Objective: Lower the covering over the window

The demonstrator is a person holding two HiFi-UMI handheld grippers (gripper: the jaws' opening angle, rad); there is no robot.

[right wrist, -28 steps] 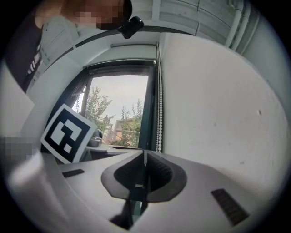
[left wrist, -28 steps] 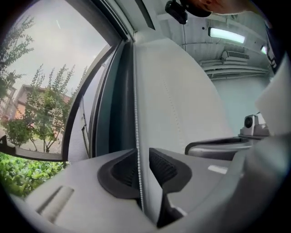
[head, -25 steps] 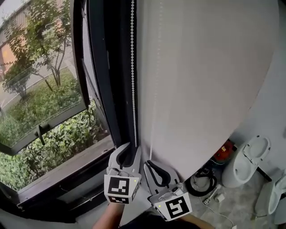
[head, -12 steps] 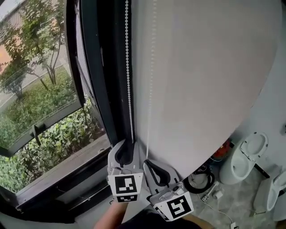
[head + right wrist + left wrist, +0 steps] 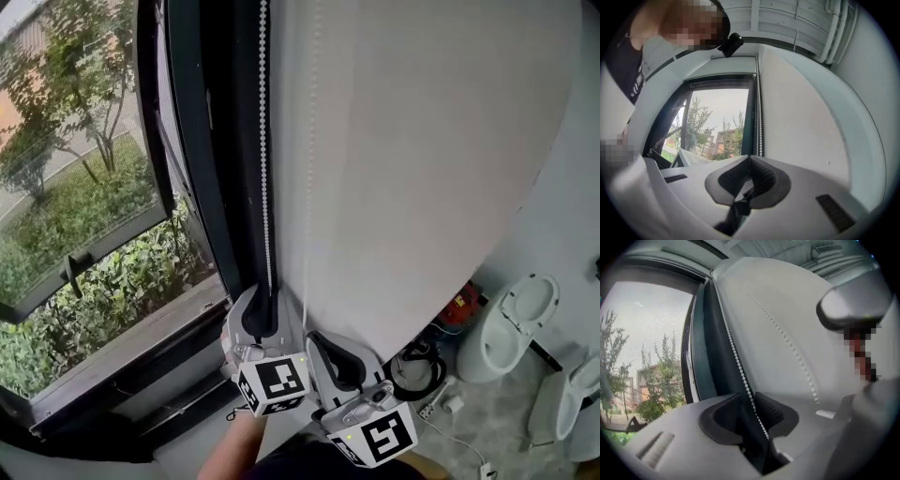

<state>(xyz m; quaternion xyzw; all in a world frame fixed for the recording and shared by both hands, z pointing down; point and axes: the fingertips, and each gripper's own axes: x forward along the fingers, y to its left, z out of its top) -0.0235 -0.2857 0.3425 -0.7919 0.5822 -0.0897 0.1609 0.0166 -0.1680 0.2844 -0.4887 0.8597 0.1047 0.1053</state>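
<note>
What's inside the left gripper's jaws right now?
The bead chain runs down between the jaws of the left gripper, which have just been opening and are not pinching it. The chain's lower end is hidden behind the gripper body.

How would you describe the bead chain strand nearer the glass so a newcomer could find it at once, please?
Find the open window and its dark frame. Down that frame hangs the white bead chain strand; its twin hangs against the pale blind instead.

bead chain [image 5: 263,141] top cropped, lower end hidden

One blind [image 5: 422,141], two grippers [image 5: 265,298] [image 5: 323,342], perhaps two cords [image 5: 264,141]
</note>
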